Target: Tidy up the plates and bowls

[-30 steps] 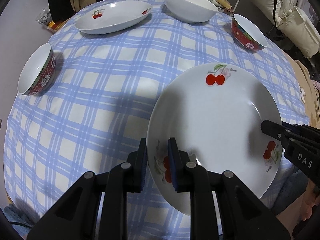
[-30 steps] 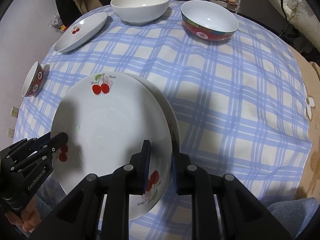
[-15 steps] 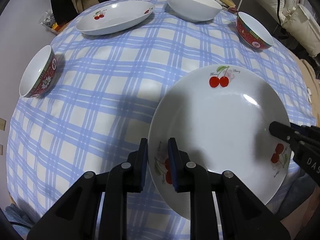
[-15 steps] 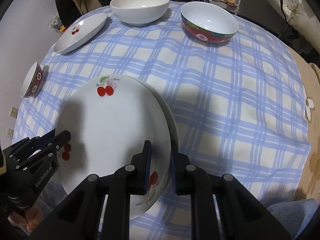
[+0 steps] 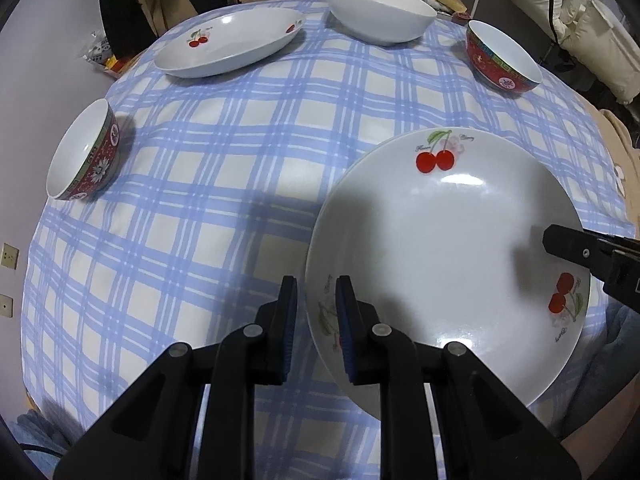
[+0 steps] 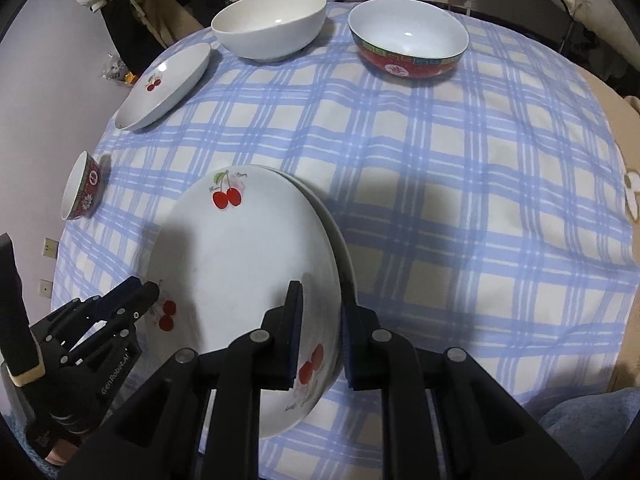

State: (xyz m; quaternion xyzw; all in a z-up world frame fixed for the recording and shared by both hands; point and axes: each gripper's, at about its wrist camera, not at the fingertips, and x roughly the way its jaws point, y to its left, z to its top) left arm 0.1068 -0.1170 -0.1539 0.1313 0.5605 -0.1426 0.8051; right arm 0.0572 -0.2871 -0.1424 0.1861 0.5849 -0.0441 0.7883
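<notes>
The cherry plate is clamped at opposite rims by the left gripper and the right gripper. If the grippers are released unevenly, it may slide off the lower plate.

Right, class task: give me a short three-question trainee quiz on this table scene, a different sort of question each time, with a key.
1. True or false: both grippers grip the rim of the same cherry plate.
2. Multiple choice: what lies directly under that plate? A) bare checked tablecloth only B) a second plate C) the white bowl
3. Short answer: how many red-patterned bowls stand on the table?

Key
1. True: the left gripper and the right gripper clamp opposite edges.
2. B
3. Two: a large red bowl and a small red bowl.
</notes>
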